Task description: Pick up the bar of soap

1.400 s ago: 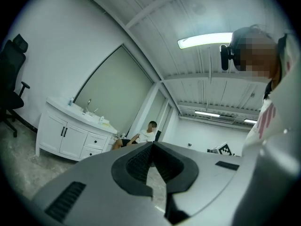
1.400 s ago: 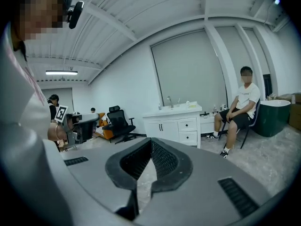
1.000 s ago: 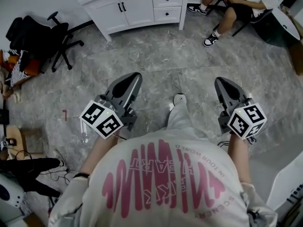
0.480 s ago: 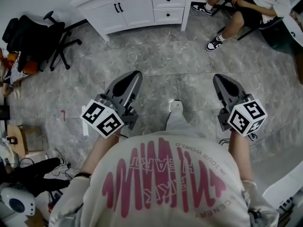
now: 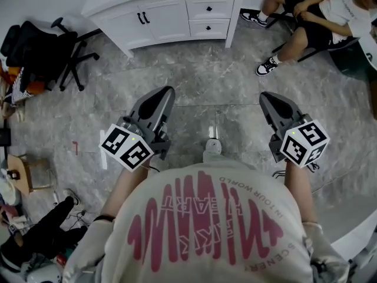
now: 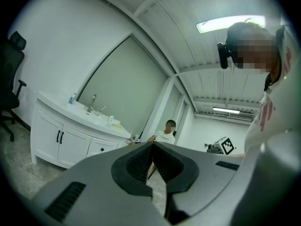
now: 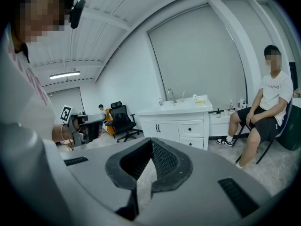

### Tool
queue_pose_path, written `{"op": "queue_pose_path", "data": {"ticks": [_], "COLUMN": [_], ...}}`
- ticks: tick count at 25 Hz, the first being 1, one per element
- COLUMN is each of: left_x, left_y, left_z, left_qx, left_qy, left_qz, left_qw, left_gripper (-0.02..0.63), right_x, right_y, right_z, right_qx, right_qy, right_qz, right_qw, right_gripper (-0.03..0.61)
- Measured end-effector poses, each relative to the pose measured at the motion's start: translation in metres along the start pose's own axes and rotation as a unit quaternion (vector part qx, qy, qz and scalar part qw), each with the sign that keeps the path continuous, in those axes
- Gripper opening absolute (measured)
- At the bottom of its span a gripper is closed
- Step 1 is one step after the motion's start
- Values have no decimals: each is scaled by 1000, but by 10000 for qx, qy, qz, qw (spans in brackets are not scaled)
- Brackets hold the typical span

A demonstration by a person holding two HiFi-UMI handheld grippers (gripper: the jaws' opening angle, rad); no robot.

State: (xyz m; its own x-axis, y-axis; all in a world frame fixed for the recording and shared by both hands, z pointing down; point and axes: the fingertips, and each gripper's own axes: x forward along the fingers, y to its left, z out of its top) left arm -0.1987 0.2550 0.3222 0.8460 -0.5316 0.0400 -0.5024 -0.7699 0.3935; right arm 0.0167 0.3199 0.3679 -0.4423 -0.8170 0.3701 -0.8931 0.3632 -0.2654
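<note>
A small yellow bar of soap (image 7: pixel 200 101) lies on the top of the white vanity (image 5: pixel 171 13), right of the faucet (image 7: pixel 170 94). The left gripper view shows it as a yellowish speck (image 6: pixel 115 125). In the head view the countertop is cut off and the soap is hidden. My left gripper (image 5: pixel 166 91) and right gripper (image 5: pixel 264 96) are held at waist height over the grey floor, well short of the vanity. Both are shut with nothing between the tips (image 6: pixel 153 144) (image 7: pixel 151 140).
A black office chair (image 5: pixel 35 46) stands left of the vanity. A person sits on a chair (image 5: pixel 312 16) at its right. Bags, cables and clutter line the left edge (image 5: pixel 17 175). Grey marble floor (image 5: pixel 194 81) lies between me and the vanity.
The vanity and the seated person have slid lower and nearer in the head view. Both grippers keep the same pose, shut and empty.
</note>
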Motion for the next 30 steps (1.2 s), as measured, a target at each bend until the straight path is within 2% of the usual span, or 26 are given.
{"op": "queue_pose_path", "data": {"ticks": [5,9,22,30], "left_x": [48,70,104,112], "left_y": [9,13,27,28], "left_z": [19,22,8,13], "left_qx": [82,97,110,179], "left_qy": [-155,-177,-25,118], "left_qz": [66,69,229,290], "left_qw": [9998,9998,9997,9993], "left_gripper": [9,9,9,9], "right_x": [18,33,43,38], "right_y": [-41,-61,-102,-123], "right_z": [18,24,18,12], "right_qx": [166,213,240,605], "right_qy": [-10,-64,37,42], "right_qz": [74,290,275,164], "right_qw": [9998,9993,9993,9980], "right_gripper": [12,12,12,12]}}
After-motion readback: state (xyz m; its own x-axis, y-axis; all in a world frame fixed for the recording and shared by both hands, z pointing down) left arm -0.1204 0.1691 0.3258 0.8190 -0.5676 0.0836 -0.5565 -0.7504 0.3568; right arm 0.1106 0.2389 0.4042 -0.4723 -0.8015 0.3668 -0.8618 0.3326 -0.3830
